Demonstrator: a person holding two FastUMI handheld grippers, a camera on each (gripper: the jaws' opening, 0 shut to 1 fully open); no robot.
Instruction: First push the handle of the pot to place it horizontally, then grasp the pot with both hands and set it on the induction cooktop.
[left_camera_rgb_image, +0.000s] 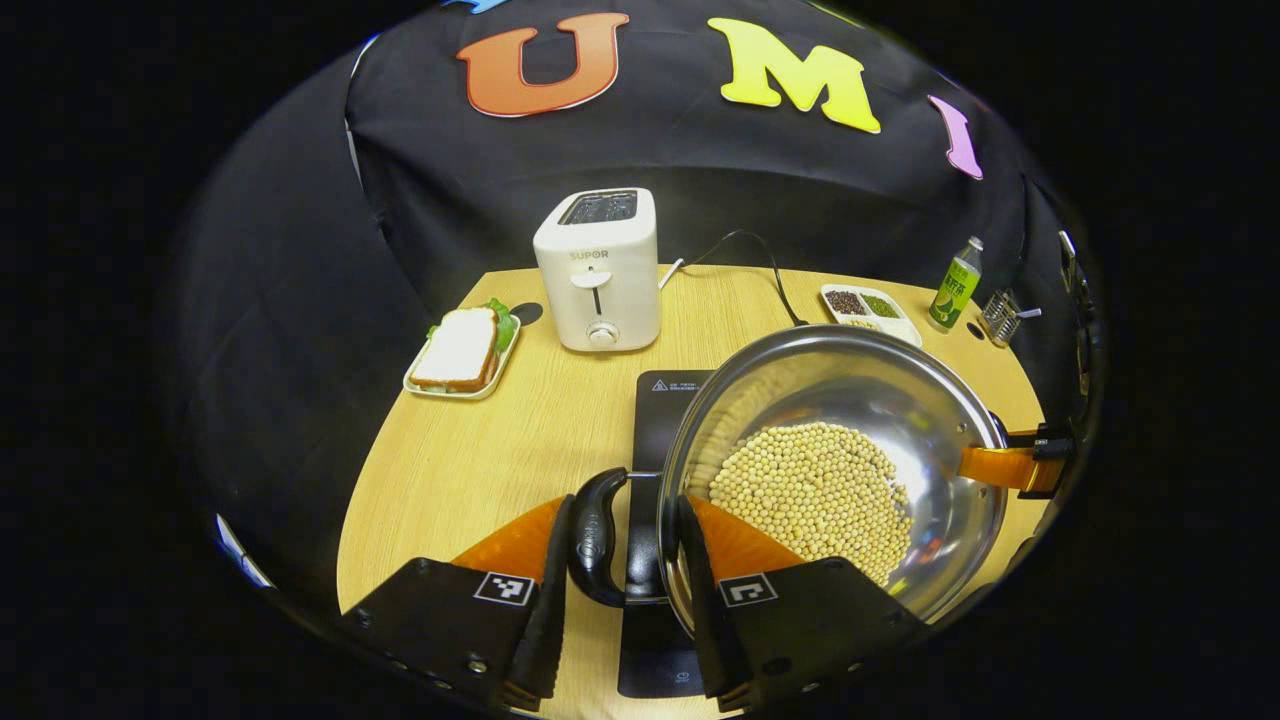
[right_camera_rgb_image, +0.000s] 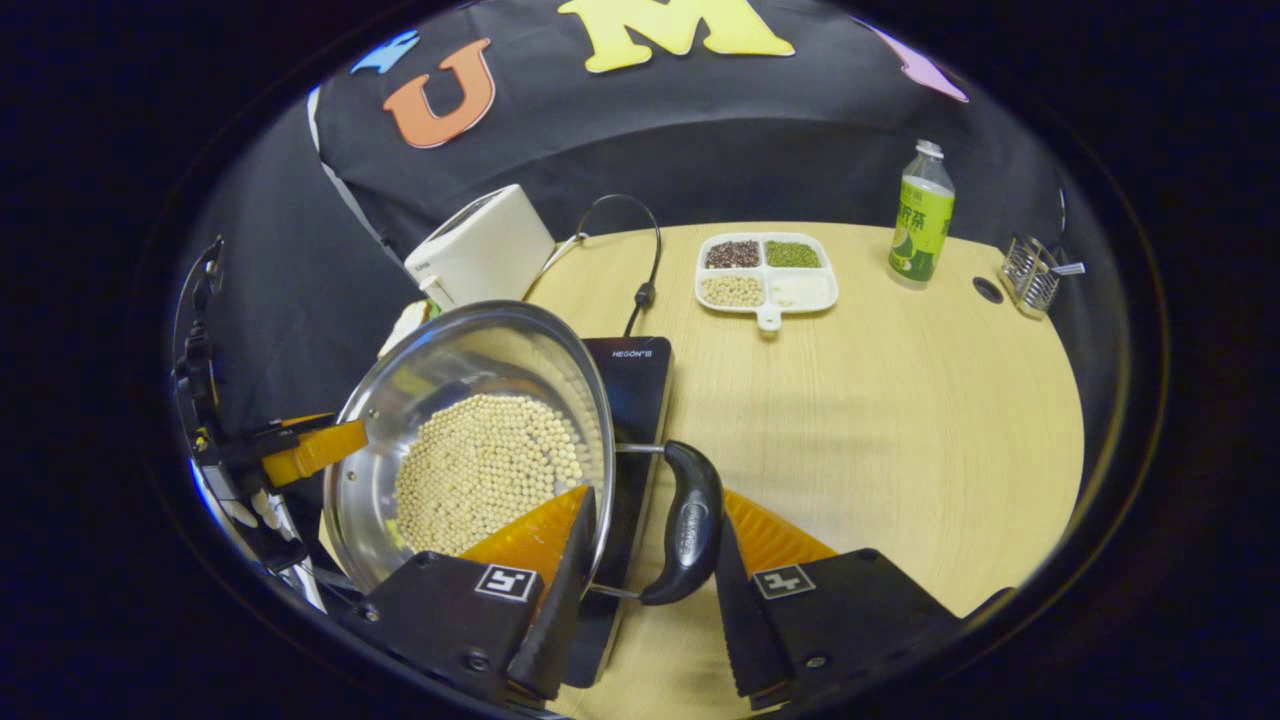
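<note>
Steel pot (left_camera_rgb_image: 830, 460) of pale beans sits over the black induction cooktop (left_camera_rgb_image: 665, 400) on the wooden table (left_camera_rgb_image: 480, 450), gripped from both sides. Left gripper (left_camera_rgb_image: 620, 590) has its jaws closed around one black side handle (left_camera_rgb_image: 597, 535); right gripper (right_camera_rgb_image: 650, 590) likewise clamps the opposite handle (right_camera_rgb_image: 690, 520). Farther back stand a white toaster (left_camera_rgb_image: 598, 268) and a sandwich plate (left_camera_rgb_image: 462, 352).

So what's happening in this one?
A person is carrying a steel pot of beans with two handheld grippers, one on each side handle. The left gripper straddles the left handle; the right gripper straddles the right handle. The pot is over the cooktop, and whether it is lifted or already resting there is unclear. A toaster and a sandwich plate sit behind.
</note>
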